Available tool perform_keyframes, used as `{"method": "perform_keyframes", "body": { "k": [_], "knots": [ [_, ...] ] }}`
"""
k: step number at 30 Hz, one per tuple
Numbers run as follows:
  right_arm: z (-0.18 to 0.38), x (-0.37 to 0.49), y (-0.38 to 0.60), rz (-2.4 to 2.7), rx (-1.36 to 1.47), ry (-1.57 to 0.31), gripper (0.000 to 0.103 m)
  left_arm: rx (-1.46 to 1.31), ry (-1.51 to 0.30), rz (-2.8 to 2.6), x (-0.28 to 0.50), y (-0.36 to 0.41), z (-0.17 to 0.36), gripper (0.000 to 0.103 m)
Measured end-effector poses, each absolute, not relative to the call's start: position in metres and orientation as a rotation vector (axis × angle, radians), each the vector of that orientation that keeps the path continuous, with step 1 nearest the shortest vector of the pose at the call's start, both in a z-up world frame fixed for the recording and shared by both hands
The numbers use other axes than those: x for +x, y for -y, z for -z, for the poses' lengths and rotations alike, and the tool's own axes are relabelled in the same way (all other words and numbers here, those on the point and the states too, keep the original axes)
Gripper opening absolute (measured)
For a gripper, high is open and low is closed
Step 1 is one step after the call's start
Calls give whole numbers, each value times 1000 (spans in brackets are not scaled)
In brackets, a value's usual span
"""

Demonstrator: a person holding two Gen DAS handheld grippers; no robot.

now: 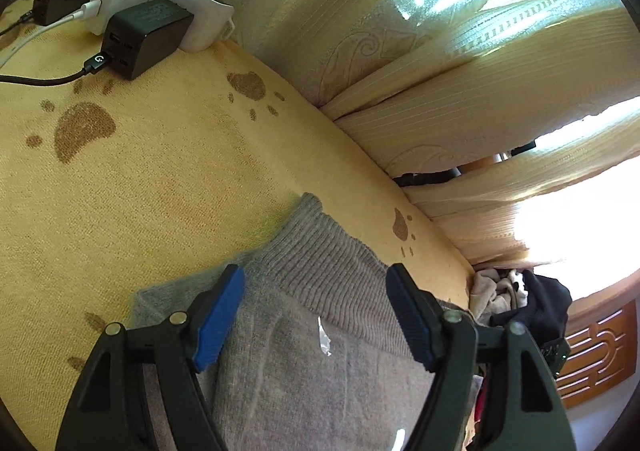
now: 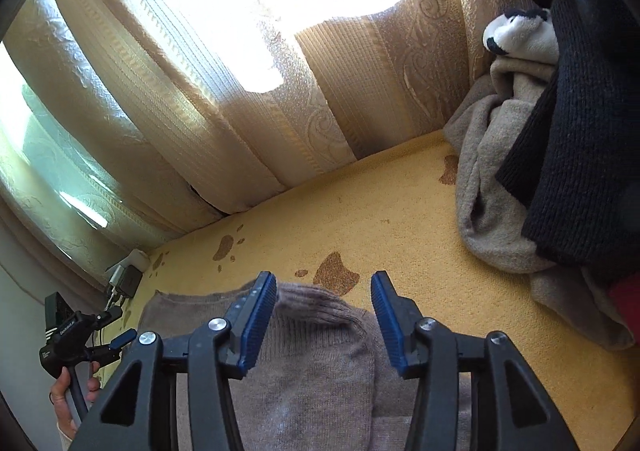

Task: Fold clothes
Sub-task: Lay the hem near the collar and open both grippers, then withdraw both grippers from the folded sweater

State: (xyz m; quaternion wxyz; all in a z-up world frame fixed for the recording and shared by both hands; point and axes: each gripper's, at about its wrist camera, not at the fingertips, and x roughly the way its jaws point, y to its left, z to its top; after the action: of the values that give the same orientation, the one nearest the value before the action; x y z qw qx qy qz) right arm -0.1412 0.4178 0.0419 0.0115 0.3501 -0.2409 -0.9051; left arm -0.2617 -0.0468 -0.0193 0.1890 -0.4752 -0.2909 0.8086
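Between and below both spread, empty claws, left claw (image 1: pixel 316 287) and right claw (image 2: pixel 324 291), the grey sweater (image 1: pixel 320 351) lies flat, seemingly folded, on the yellow blanket (image 1: pixel 160 191).

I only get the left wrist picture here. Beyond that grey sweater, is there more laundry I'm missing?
Observer: Yes. The right wrist view shows a pile of beige and black clothes at the far right of the yellow blanket.
Operator: Is the other gripper holding anything?
Observer: No, the right gripper is open above the grey sweater.
Operator: And mine, seen from there?
Observer: A hand holds the left gripper beside the sweater.
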Motion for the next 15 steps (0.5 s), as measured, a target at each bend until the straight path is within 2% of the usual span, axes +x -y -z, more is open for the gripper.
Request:
{"method": "perform_keyframes", "body": {
  "k": [4, 11, 15],
  "knots": [
    [-50, -140, -401, 2814, 1080, 651, 51, -1317, 728, -2302, -245, 45, 14, 78],
    [-46, -142, -354, 2738, 1155, 422, 52, -1254, 335, -2369, -189, 24, 2, 78],
    [-29, -132, -330, 2741, 1255, 174, 51, -1243, 199, -2377, -169, 24, 12, 78]
  ]
}}
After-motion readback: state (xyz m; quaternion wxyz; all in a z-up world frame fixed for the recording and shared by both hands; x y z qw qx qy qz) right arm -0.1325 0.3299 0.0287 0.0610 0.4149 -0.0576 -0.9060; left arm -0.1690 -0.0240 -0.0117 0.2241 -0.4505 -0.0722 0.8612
